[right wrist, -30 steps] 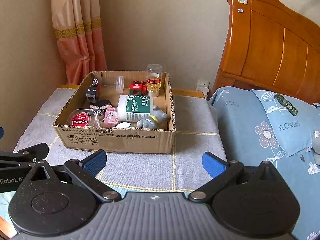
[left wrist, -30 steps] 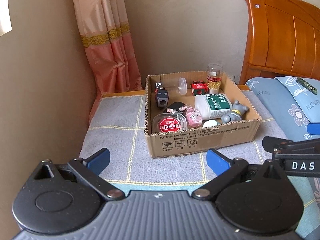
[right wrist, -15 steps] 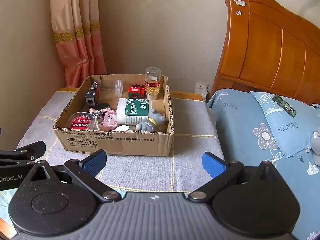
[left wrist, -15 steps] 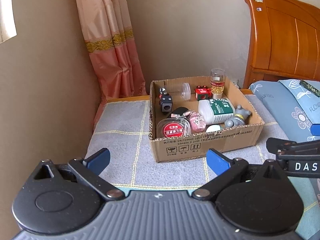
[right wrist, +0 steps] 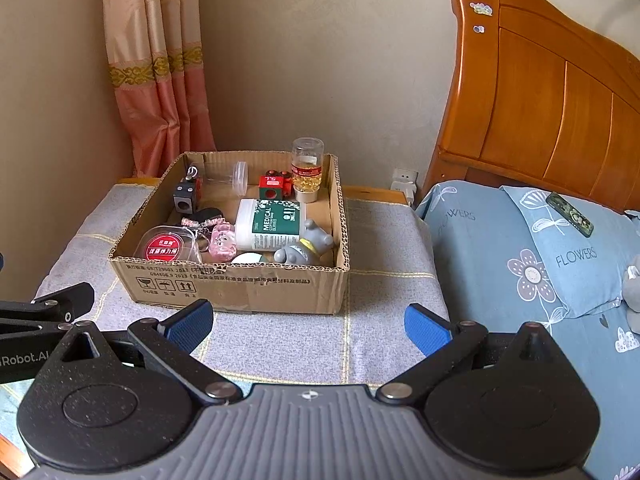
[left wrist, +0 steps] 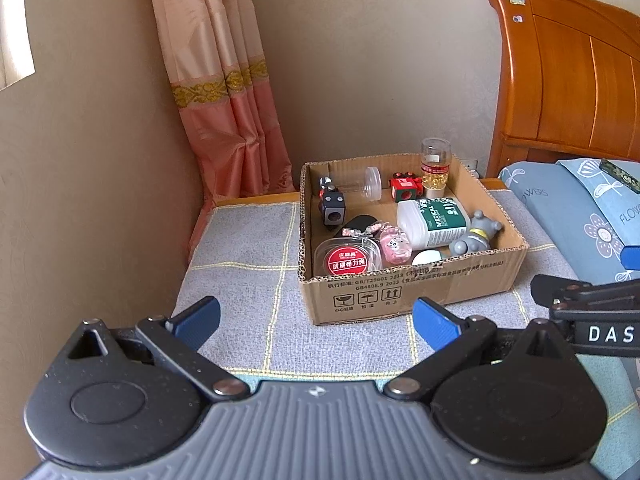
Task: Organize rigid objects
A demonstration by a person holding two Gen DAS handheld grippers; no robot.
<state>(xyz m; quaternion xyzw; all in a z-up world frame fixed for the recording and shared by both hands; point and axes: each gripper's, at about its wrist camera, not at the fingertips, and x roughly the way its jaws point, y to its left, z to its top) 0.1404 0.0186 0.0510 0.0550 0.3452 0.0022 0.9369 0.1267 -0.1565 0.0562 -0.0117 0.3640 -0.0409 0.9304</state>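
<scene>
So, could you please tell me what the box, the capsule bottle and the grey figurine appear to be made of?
The box is matt brown corrugated cardboard: fluting shows along its cut rim. The capsule bottle looks like clear glossy plastic, possibly glass, since the yellow capsules show through. The grey figurine seems moulded plastic or resin, smooth with a soft sheen.

Brown cardboard box point(right wrist: 240, 288); grey cloth point(right wrist: 384, 264) with yellow grid lines; peach-and-salmon curtain point(right wrist: 160, 80) with gold band; light blue pillow point(right wrist: 572, 256) with flower print; orange wooden headboard point(right wrist: 540, 100); white-and-green bottle point(right wrist: 270, 225).

Beige wall point(right wrist: 320, 60), pink curtain point(left wrist: 224, 92), wood headboard point(right wrist: 540, 92), maybe daylight
</scene>
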